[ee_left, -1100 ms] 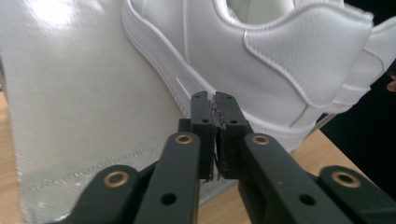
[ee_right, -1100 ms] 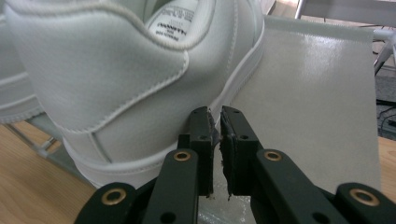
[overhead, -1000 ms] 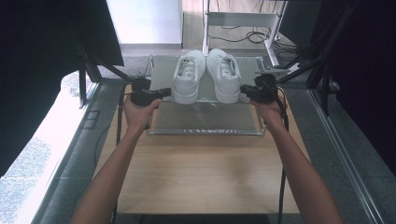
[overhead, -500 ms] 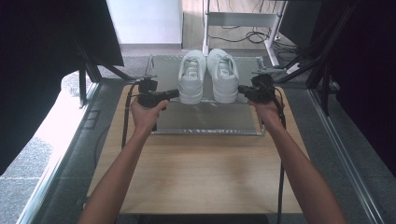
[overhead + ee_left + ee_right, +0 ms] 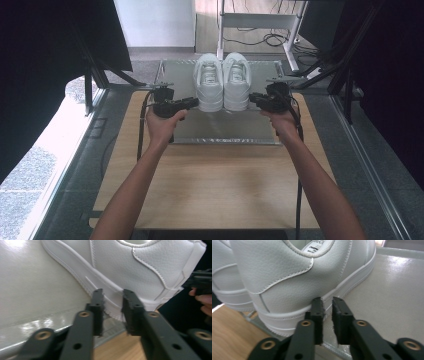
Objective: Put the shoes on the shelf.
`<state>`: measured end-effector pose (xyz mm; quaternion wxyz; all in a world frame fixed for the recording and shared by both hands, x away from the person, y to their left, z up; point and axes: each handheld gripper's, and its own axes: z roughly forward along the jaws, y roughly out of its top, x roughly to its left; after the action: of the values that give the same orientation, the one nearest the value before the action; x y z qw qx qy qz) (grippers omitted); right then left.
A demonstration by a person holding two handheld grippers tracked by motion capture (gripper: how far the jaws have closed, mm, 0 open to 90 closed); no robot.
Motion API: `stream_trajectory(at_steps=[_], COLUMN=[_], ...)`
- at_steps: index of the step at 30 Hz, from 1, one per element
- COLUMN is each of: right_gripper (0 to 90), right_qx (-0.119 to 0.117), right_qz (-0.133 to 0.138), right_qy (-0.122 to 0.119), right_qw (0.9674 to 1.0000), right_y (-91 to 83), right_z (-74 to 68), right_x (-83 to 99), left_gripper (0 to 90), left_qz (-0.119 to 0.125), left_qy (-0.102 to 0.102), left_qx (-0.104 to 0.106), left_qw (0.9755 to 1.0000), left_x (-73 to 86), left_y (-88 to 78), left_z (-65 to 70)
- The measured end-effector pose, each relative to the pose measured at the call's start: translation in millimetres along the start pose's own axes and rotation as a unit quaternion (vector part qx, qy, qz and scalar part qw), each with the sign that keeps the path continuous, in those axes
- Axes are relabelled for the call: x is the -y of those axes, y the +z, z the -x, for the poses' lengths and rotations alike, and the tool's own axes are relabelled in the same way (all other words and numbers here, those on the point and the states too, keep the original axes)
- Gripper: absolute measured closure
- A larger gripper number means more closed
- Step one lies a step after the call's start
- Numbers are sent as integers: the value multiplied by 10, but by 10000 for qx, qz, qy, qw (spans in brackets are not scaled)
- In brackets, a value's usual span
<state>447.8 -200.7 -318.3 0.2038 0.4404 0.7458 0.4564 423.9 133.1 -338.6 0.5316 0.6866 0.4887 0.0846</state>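
Two white leather low-top sneakers, the left sneaker and the right sneaker, are sitting side by side, touching, on a silvery metal tray atop a light wooden table. Their long axes are running away from the person, toes pointing to the far edge, heels overhanging the tray's middle. The left gripper and right gripper are flanking the heels, each with jaws just having been opening to a narrow gap, nothing between them, and black stands are crowding both sides.
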Motion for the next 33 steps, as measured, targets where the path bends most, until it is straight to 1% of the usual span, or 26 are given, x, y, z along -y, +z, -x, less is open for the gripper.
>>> stream_trajectory(at_steps=[2, 3, 5, 7, 8, 10, 13, 17, 21, 23, 24, 26, 27, 28, 29, 30, 31, 33], right_gripper=[698, 647, 575, 532, 516, 495, 475, 470, 464, 460, 458, 455, 451, 449, 447, 445, 443, 440], right_qx=[-71, -59, 46, 67, 27, -43, -65, -16, -81, -78, -111, -125, -146, -175, -178, -203, -229, -301], right_qz=[42, 87, 208, 326, 366, 457, 582, 729, 836, 879, 904, 929, 902, 856, 828, 758, 734, 589], right_qy=[9, -13, -8, 16, 29, 7, -38, -55, 53, 134, 245, 341, 363, 436, 462, 503, 528, 541], right_qw=[10000, 9999, 9998, 9994, 9993, 9989, 9983, 9973, 9965, 9960, 9955, 9950, 9952, 9952, 9953, 9956, 9956, 9963], right_y=[-34, -55, -111, -155, -178, -230, -305, -418, -538, -600, -637, -682, -697, -715, -725, -736, -737, -745], right_z=[20, 24, 24, 19, 13, -13, -57, -98, -95, -82, -69, -34, -20, -8, 7, 23, 33, 60], right_x=[7, 14, 34, 54, 67, 107, 207, 401, 637, 767, 853, 1001, 1055, 1126, 1199, 1288, 1341, 1475], left_gripper=[630, 604, 576, 554, 543, 511, 472, 430, 385, 382, 382, 375, 364, 361, 359, 344, 329, 312], left_qz=[62, 92, 139, 216, 242, 264, 303, 240, 248, 132, 75, -14, -40, -81, -158, -244, -338, -448], left_qy=[115, 145, 122, 149, 216, 342, 447, 456, 520, 579, 593, 602, 565, 520, 474, 460, 429, 379], left_qx=[-63, -85, -57, -75, -84, -71, 20, 126, 164, 223, 233, 236, 256, 268, 308, 352, 388, 436], left_qw=[9999, 9998, 9998, 9996, 9994, 9990, 9985, 9986, 9982, 9980, 9979, 9979, 9981, 9983, 9983, 9980, 9978, 9973], left_x=[15, 24, 41, 74, 94, 140, 235, 394, 630, 775, 834, 931, 988, 1046, 1125, 1174, 1240, 1383], left_y=[-29, -46, -86, -130, -151, -199, -280, -391, -475, -500, -508, -521, -527, -531, -523, -514, -503, -486], left_z=[-1, -7, -29, -46, -51, -60, -69, -79, -59, -50, -47, -43, -40, -35, -22, -15, -10, -16])
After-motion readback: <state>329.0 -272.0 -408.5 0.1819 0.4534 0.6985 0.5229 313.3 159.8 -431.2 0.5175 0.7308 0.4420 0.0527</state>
